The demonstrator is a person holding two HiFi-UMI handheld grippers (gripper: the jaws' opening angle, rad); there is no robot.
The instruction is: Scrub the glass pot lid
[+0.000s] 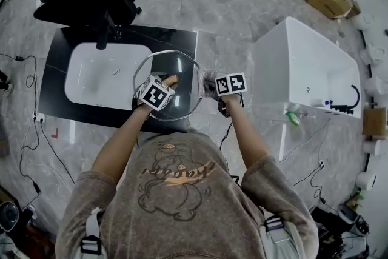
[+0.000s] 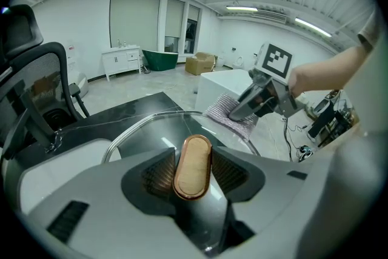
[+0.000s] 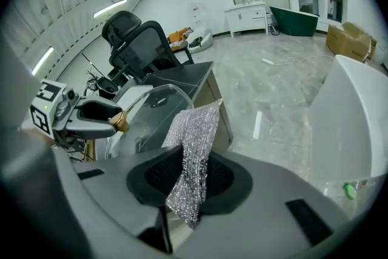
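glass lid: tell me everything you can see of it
The glass lid is clear and rounded, with a metal rim and an oblong tan handle edged in copper colour. The left gripper is clamped on that handle, holding the lid tilted above the black counter. The silvery cloth in the right gripper seems to touch its rim.

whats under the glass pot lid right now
Seen through the glass pot lid: the black countertop, with the white sink beside it. The left gripper, jaws shut on the lid's handle, covers part of what lies below.
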